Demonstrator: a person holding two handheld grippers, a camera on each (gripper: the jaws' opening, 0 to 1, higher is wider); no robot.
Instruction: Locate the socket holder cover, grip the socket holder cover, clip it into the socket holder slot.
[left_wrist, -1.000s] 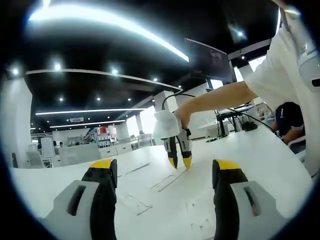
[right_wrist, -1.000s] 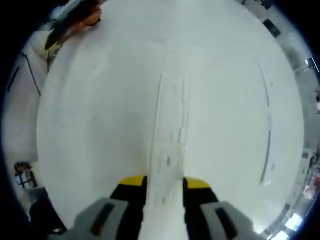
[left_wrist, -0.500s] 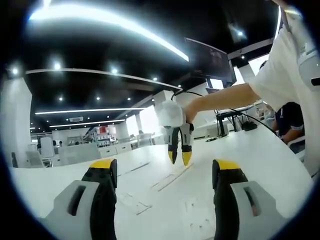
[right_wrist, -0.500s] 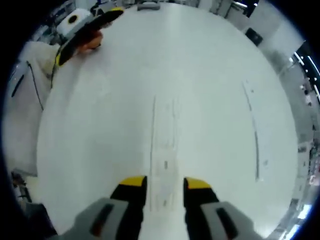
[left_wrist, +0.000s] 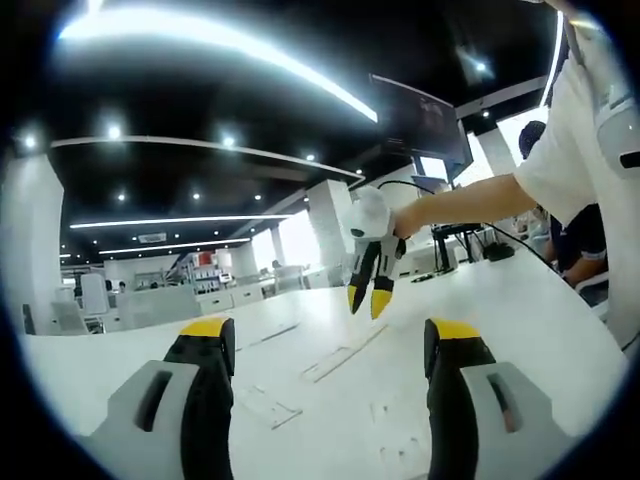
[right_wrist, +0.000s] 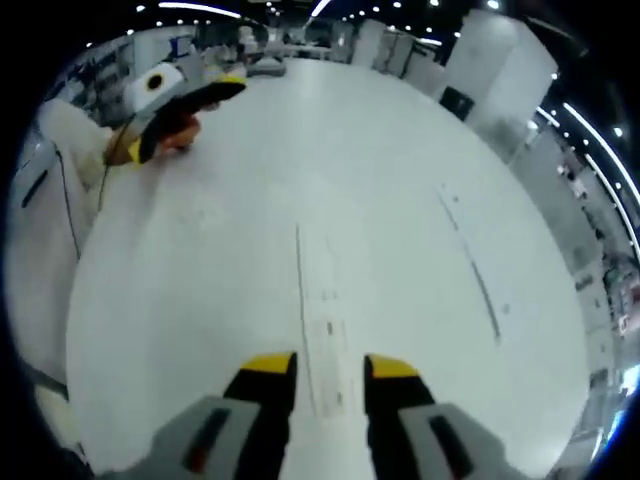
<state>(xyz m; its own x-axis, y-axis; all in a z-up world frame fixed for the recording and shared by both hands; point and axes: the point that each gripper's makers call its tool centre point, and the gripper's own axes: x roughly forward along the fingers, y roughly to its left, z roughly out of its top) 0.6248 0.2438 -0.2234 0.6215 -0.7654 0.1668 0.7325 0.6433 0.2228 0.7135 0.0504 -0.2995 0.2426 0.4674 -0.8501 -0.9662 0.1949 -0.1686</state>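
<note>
Your left gripper is wide open with nothing between its jaws, hovering low over the white table. Your right gripper is raised above the table — jaws apart and empty, the gap narrow. Straight ahead of it on the table lies a long white strip, cover or holder I cannot tell; another strip lies well apart.

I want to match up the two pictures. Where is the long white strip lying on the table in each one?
Left gripper view: the long white strip lies mid-picture on the white table, below the right gripper.
Right gripper view: the strip runs up from between that gripper's yellow tips.
Shared landmark: the table.
</note>
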